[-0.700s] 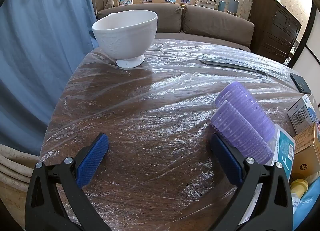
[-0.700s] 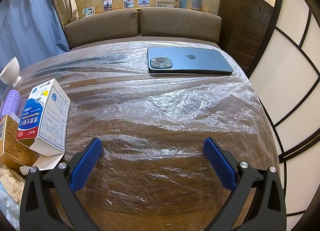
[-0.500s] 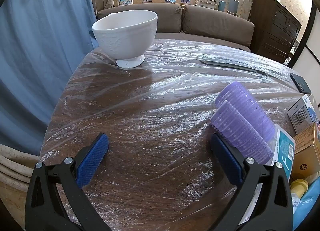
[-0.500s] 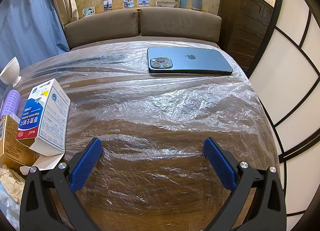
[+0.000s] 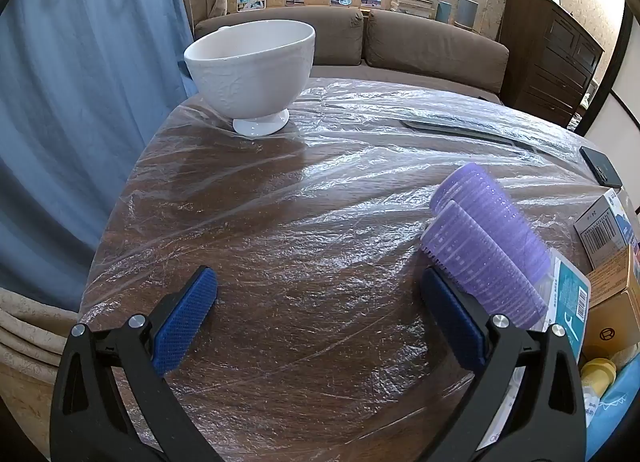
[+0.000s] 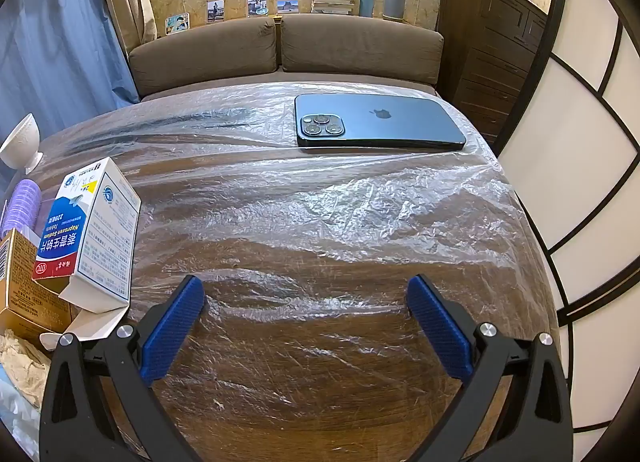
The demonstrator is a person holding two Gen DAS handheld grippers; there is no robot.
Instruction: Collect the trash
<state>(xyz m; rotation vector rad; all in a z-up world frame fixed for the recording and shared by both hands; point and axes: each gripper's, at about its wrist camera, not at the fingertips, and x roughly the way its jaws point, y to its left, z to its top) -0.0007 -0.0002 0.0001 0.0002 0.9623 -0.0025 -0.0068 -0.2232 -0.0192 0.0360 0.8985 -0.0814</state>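
My left gripper [image 5: 318,286] is open and empty, low over the plastic-covered round wooden table [image 5: 280,230]. Two purple hair rollers [image 5: 488,238] lie just beyond its right finger. My right gripper [image 6: 304,294] is open and empty over the table's right part. A white and blue medicine box [image 6: 90,234] with an open flap lies left of it, on a brown cardboard box [image 6: 24,294]. The same boxes show at the right edge of the left wrist view [image 5: 608,258]. Crumpled paper [image 6: 20,362] lies at the lower left.
A white footed bowl [image 5: 252,70] stands at the table's far left. A dark blue phone [image 6: 376,122] lies face down at the far side. A yellow cap [image 5: 598,372] and a blue item [image 5: 616,410] sit at the right edge. A sofa and dresser stand behind.
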